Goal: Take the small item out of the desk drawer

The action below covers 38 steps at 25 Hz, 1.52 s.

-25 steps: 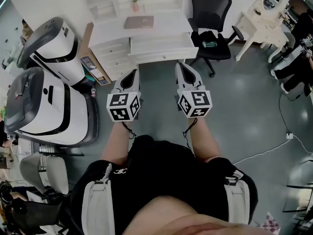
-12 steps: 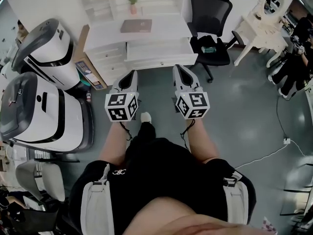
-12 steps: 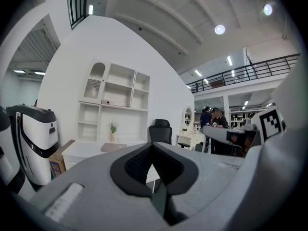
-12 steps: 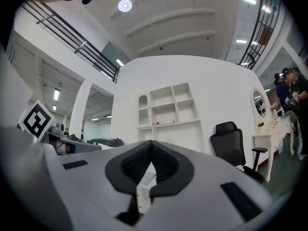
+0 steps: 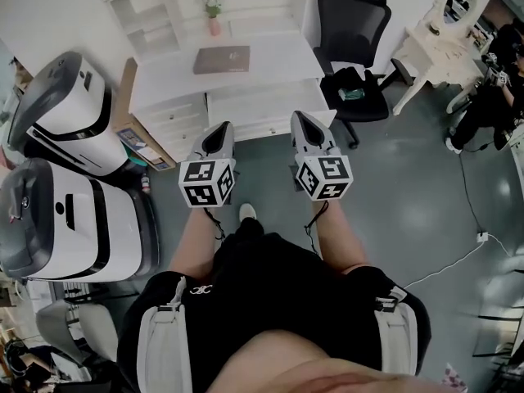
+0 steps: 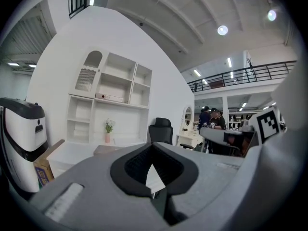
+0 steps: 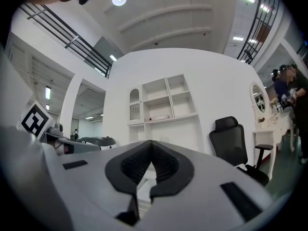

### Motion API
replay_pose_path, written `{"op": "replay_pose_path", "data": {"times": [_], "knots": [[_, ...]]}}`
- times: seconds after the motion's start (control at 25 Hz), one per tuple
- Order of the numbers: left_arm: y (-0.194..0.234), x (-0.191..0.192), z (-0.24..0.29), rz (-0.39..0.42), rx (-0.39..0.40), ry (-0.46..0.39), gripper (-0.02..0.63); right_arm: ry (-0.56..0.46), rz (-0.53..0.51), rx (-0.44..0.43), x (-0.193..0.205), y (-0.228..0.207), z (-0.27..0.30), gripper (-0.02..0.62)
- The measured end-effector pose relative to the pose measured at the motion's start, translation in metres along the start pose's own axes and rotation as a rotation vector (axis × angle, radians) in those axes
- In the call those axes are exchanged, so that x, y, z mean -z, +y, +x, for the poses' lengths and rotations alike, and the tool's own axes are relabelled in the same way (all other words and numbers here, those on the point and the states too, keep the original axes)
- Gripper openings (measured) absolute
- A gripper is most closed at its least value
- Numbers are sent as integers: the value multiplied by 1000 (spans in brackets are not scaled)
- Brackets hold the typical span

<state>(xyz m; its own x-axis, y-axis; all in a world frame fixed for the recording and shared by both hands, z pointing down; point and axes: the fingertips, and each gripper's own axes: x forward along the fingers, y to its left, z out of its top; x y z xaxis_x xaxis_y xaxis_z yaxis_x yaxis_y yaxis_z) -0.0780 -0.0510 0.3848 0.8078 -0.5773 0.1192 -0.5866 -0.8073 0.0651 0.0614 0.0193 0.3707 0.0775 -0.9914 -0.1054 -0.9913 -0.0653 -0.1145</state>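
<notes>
A white desk stands ahead of me against the wall, with a stack of drawers at its left and a wide drawer front under the top. I see no small item. My left gripper and right gripper are held side by side in the air over the grey floor, short of the desk. Both point at it, both shut and empty. The left gripper view shows its jaws closed tip to tip, the desk beyond. So does the right gripper view.
A closed laptop and a potted plant sit on the desk. A black office chair stands right of it, a white vanity table further right. Two big white machines and a cardboard box line the left.
The person has stepped toward the desk, so it sits lower and closer in view. A foot now shows between the arms. Both grippers keep the same pose, shut.
</notes>
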Motion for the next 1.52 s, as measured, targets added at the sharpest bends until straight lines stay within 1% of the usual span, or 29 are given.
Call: {"op": "replay_pose_path", "data": {"times": [0.28, 0.52, 0.68, 0.8, 0.92, 1.08, 1.24, 1.28, 1.52], "knots": [[67, -23, 87, -19, 11, 16, 14, 32, -8, 8, -1, -23, 109, -3], [115, -37, 159, -23, 29, 33, 14, 66, -2, 35, 9, -51, 190, -3], [133, -37, 192, -26, 38, 48, 14, 95, 15, 52, 22, -69, 223, -4], [143, -30, 211, -38, 27, 75, 14, 131, 35, 59, 36, -82, 239, -3], [146, -22, 226, -51, 4, 89, 14, 169, 21, 54, 50, -99, 252, -3], [147, -18, 245, -61, -39, 97, 14, 238, 22, 17, 69, -124, 275, -3], [154, -19, 252, -72, -84, 97, 14, 327, -1, -43, 93, -130, 293, -3], [157, -19, 253, -73, -96, 96, 14, 351, -6, -65, 100, -129, 298, 5], [171, -14, 255, -78, -160, 105, 14, 500, -35, -214, 144, -115, 320, 145]]}}
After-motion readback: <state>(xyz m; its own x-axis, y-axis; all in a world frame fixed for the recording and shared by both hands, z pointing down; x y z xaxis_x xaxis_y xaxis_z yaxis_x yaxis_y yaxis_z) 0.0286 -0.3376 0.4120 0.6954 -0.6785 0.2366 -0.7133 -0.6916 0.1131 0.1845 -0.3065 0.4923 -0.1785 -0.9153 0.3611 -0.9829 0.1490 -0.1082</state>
